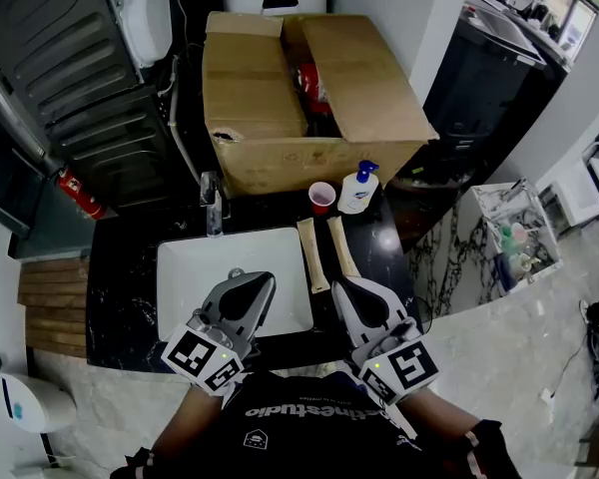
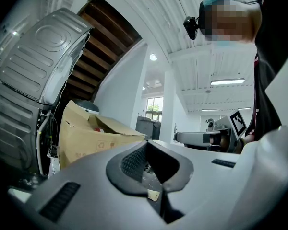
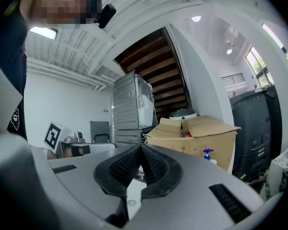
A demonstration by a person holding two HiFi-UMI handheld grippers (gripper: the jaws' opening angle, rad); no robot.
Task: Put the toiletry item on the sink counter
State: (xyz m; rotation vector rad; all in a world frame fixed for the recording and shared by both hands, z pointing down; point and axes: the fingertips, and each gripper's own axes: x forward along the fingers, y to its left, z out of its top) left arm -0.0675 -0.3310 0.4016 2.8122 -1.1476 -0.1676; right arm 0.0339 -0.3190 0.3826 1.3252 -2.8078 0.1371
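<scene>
Toward twelve o'clock the open cardboard box (image 1: 280, 98) sits on the sink counter (image 1: 120, 277), its contents mostly lost in shadow. At six o'clock the left gripper (image 1: 248, 282) and right gripper (image 1: 345, 287) are both clenched on nothing. At one o'clock the pump bottle (image 1: 358, 189) stands on the counter, so the placing looks done; any further fetch would need the jaws opened first.

Print ending "studio" on black shirt (image 1: 309, 425)
</scene>
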